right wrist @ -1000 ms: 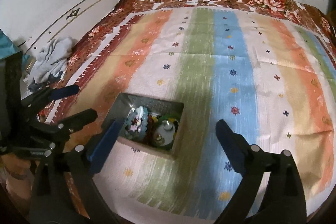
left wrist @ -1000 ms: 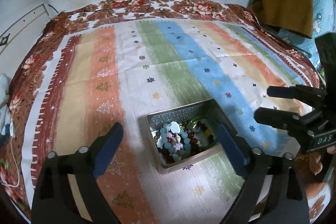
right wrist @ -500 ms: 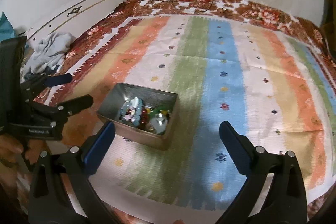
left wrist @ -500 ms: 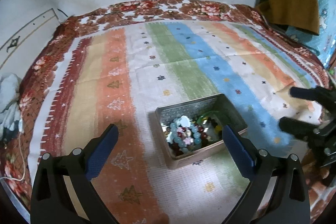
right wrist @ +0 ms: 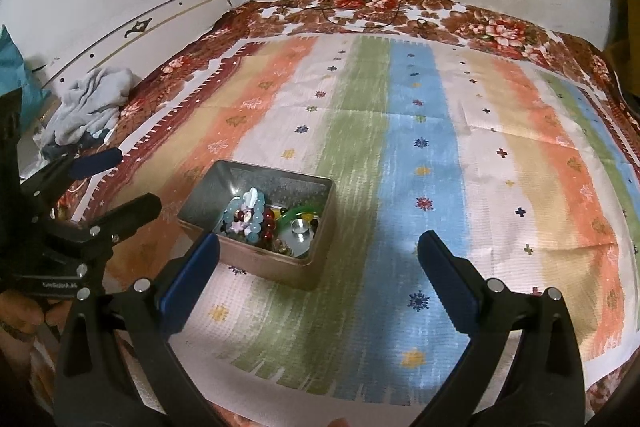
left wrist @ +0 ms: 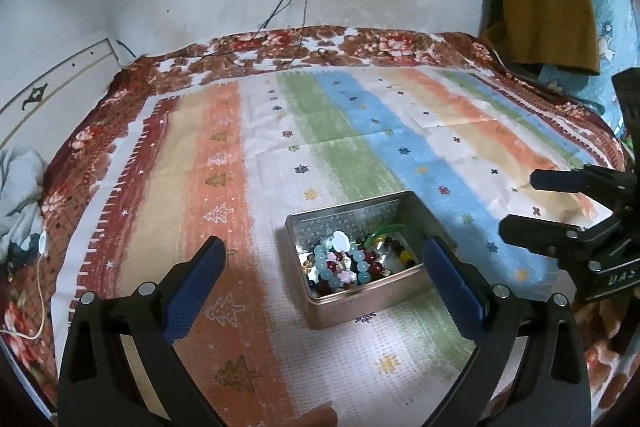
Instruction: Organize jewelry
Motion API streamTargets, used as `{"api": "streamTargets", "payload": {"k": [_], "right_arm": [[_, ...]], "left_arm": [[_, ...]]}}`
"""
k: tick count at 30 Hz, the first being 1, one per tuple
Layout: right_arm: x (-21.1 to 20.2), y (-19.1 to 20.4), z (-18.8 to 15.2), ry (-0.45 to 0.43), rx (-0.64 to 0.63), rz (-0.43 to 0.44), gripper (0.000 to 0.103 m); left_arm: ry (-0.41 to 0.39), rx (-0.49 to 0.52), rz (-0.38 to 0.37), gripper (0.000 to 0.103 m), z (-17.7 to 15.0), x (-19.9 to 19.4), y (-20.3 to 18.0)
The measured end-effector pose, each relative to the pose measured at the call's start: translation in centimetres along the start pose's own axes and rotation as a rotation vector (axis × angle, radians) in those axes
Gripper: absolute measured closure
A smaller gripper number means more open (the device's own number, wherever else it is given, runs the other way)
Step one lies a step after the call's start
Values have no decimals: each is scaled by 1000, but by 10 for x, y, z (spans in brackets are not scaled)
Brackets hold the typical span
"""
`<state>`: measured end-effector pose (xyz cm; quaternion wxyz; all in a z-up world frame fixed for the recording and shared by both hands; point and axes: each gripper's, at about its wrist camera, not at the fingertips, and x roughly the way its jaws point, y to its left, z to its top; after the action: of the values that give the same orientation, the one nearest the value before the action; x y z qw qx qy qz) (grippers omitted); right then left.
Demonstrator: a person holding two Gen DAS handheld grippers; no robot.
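Both claws are spread wide w/ nothing between the blue pads. The left claw [left wrist: 324, 259] hovers right over the open rectangular silver metal tin [left wrist: 416, 219], and the right claw [right wrist: 318, 251] hangs just beside it on the blue/green stripes, so neither is gripping anything atm.

What could go wrong imo: that tin is light-looking and sits on a soft striped cloth [left wrist: 360, 131] spread on the bed, not a hard tabletop. Push a pad on the rim and it prob tips or slides, and beads go everywhere. Also the stuff inside is one tangled heap, so grabbing one strand likely drags two or three others out w/ it. The wide pads vs small round beads means easy slip too. And both claws are close together, so they could bump if both go in at once.

The jewelry itself: a pale blue bead bracelet [left wrist: 340, 263] w/ pink flower charms on top, dark red beads next to it, a green bangle [right wrist: 298, 215] towards the tin's far side, a shiny silver round bit [right wrist: 300, 227], plus yellow beads. All piled in the near half of the tin; the far half is bare.
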<state>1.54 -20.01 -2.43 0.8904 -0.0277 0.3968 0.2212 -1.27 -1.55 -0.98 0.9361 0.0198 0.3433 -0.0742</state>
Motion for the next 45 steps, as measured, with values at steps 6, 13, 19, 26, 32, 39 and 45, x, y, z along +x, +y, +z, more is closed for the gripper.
{"api": "streamTargets", "payload": {"k": [6, 13, 19, 26, 32, 39, 45], "right_arm": [[5, 1, -1, 14, 0, 1, 5], [7, -2, -2, 21, 18, 13, 5], [8, -3, -3, 17, 18, 14, 5], [8, -1, -4, 15, 11, 7, 5], [9, -3, -5, 19, 40, 28, 5], [9, 3, -8, 4, 13, 2, 5], [13, 2, -9, 20, 11, -9, 5]], "left_arm": [[-29, 32, 12, 6, -3, -2, -5], [-33, 29, 3, 6, -5, -1, -5], [-24, 12, 7, 6, -6, 2, -3], [-24, 6, 8, 6, -7, 2, -1], [-30, -1, 2, 6, -6, 2, 2], [-29, -7, 1, 6, -6, 2, 2], [-28, -23, -1, 6, -6, 2, 2]]}}
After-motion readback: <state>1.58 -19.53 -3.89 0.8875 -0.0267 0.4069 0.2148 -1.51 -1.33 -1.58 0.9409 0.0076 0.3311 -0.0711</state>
